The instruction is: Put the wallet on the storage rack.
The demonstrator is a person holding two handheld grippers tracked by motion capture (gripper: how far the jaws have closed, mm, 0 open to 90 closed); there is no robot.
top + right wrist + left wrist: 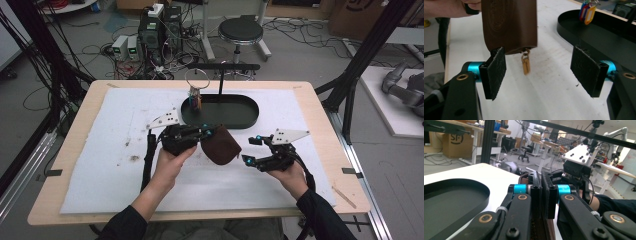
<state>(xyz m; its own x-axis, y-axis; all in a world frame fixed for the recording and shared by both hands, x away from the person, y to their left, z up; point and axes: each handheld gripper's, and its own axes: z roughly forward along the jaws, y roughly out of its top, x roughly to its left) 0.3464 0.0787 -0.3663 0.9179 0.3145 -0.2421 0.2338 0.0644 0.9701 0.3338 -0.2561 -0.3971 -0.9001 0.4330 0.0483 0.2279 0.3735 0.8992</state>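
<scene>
A brown leather pouch (220, 146) hangs above the white mat, gripped at its edge by my left gripper (210, 133). In the left gripper view the jaws (541, 192) are pressed together, with the brown pouch edge (549, 230) caught between them. My right gripper (251, 149) stands open just right of the pouch. In the right gripper view the pouch (509, 25) hangs ahead of that gripper (539, 72). A small brass zipper pull (525, 65) dangles from it in the gap between the two pads, and the left pad is close under the pouch's lower edge.
A black oval tray (240, 120) lies at the back of the white mat (100, 165), with a T-shaped stand and a ring of coloured key tags (195, 97) on it. The tags (586, 10) hang over the tray's rim (574, 30). Wooden table edges surround the mat.
</scene>
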